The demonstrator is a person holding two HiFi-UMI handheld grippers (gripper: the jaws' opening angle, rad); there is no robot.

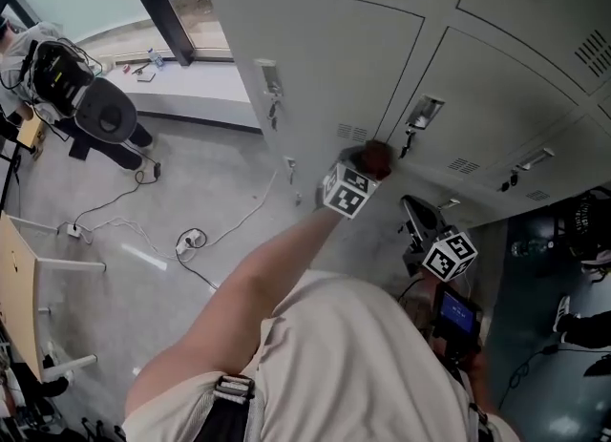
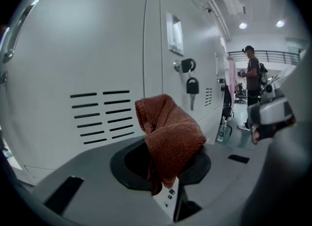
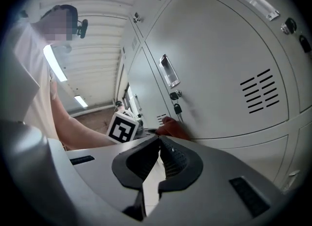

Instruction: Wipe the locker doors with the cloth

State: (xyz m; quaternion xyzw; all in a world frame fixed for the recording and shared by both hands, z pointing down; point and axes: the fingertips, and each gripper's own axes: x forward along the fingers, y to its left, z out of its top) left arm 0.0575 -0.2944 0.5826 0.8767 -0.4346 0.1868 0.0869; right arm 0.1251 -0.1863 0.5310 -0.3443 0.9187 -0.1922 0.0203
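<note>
A rust-red knitted cloth (image 2: pixel 168 134) is bunched between the jaws of my left gripper (image 2: pixel 165 164), which is shut on it. In the head view that left gripper (image 1: pixel 361 175) holds the cloth (image 1: pixel 375 156) against the grey locker door (image 1: pixel 325 58), near its lower vent slots (image 2: pixel 102 117). A key (image 2: pixel 191 87) hangs from the neighbouring door's lock. My right gripper (image 3: pixel 157 159) is shut with nothing between its jaws; it hangs lower, by my right side (image 1: pixel 425 230). From there it looks along the lockers at the cloth (image 3: pixel 171 128).
Lockers (image 1: pixel 516 87) fill the wall ahead, with handles and hanging keys. Cables (image 1: pixel 191 238) trail on the floor at left, near an office chair (image 1: pixel 100 115) and a table edge (image 1: pixel 24 278). Another person (image 2: pixel 252 81) stands far down the locker row.
</note>
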